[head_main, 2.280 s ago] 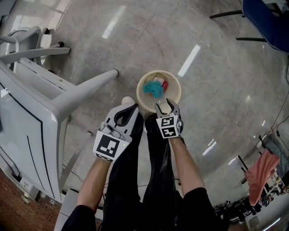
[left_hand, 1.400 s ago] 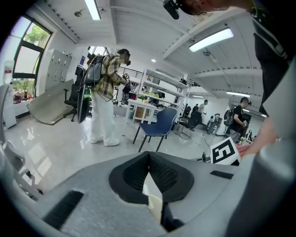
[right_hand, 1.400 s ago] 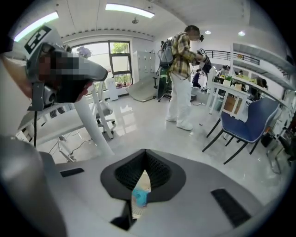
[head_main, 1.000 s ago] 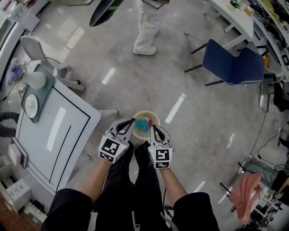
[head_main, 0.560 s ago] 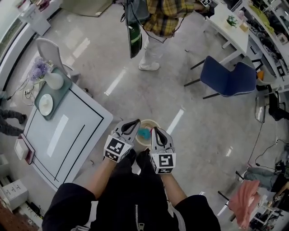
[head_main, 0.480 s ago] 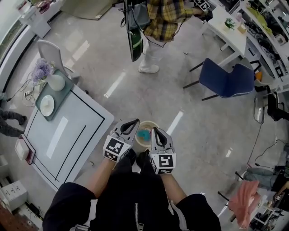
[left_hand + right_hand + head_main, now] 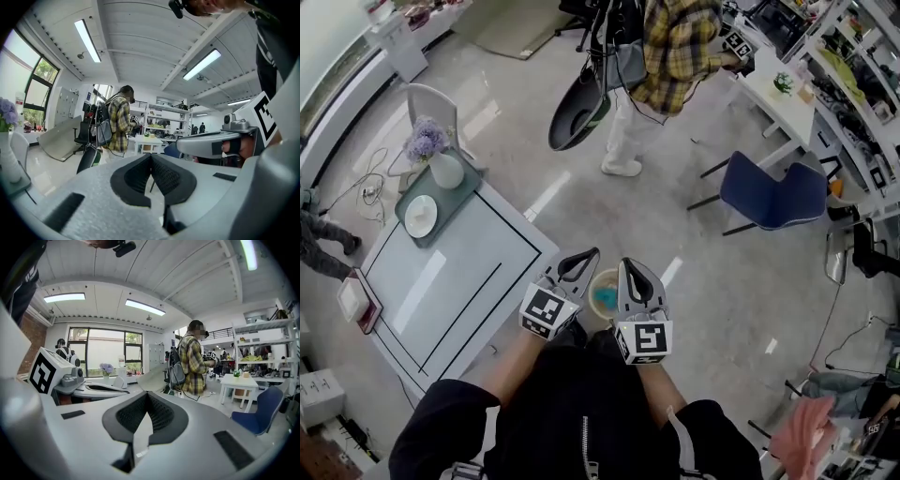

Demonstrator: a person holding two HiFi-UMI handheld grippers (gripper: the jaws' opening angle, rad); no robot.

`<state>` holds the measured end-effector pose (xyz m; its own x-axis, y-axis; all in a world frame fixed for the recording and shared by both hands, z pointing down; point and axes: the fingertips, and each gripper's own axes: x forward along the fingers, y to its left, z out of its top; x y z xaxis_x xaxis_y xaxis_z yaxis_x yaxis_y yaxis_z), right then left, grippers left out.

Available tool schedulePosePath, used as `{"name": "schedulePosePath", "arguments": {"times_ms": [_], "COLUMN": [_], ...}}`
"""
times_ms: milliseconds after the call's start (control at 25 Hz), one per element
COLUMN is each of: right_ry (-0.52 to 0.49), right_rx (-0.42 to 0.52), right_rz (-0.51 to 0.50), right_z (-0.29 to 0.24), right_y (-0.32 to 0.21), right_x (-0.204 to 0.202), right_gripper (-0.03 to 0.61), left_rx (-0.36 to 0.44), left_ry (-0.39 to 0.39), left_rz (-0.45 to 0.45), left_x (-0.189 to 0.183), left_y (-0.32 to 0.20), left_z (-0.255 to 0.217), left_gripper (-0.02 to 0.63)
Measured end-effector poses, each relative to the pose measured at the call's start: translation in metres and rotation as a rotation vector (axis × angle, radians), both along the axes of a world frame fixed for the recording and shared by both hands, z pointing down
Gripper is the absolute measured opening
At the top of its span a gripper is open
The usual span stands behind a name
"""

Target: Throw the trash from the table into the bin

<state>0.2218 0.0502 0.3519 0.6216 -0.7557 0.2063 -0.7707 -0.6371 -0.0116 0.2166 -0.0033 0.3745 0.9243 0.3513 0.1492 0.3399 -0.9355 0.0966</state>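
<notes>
Teal and crumpled, so probably light and soft; best pinched anywhere on a fold. Lies as trash (image 7: 605, 298) inside the beige bin (image 7: 598, 277) on the floor (image 7: 722, 281), just off the bench's (image 7: 441, 281) right corner. Clenched on nothing: left tool (image 7: 592, 251), right tool (image 7: 623, 263). No readable writing, only square markers (image 7: 547, 311).

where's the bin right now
Head view, lower centre: the bin is on the floor, seen between the left gripper and right gripper, right of the table.
</notes>
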Motion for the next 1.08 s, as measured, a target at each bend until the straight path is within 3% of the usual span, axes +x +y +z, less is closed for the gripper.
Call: {"name": "schedulePosePath", "arguments": {"times_ms": [1080], "right_ry": [-0.004], "right_rx": [-0.005], "right_rz": [0.01], "right_z": [0.0], "right_y": [-0.027], "right_x": [-0.018], "right_gripper": [0.008], "left_rx": [-0.007], "left_ry": [-0.002], "left_rz": [0.033], "left_x": [-0.009], "left_y": [-0.023], "left_z": [0.003], "left_gripper": [0.008]}}
